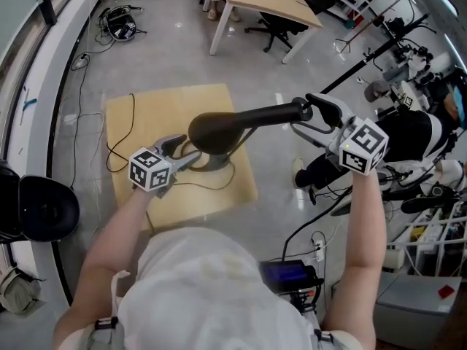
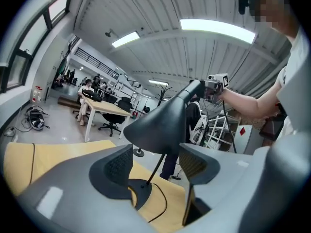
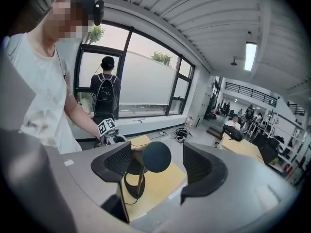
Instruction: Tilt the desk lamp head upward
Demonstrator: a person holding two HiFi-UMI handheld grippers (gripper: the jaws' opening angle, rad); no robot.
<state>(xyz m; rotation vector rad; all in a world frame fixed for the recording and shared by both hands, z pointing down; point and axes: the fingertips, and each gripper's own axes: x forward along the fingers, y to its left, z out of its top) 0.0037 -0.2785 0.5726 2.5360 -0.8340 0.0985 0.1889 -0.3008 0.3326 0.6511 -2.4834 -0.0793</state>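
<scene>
The desk lamp (image 1: 219,130) stands toward the near right corner of the counter (image 1: 146,111), its dark head ending in a long neck. The left tool (image 1: 191,154) is spread wide, low beside the lamp's base (image 1: 213,162), and its pads press on nothing. The right tool (image 1: 308,115) is spread too. The neck's round end (image 3: 156,157) sits between its pads, not pinched. A black cord (image 1: 131,122) trails across the counter.

White short-sleeved T-shirt (image 1: 211,290) worn, seen at 6 o'clock in head view. Black headgear (image 3: 92,4) worn on head. Left tongs (image 1: 186,150) and right tongs (image 1: 303,117) moulded in grey, jaws lined with dark ribbed pads (image 2: 119,165). White cube (image 1: 149,170) printed with black square markers fitted on each.
</scene>
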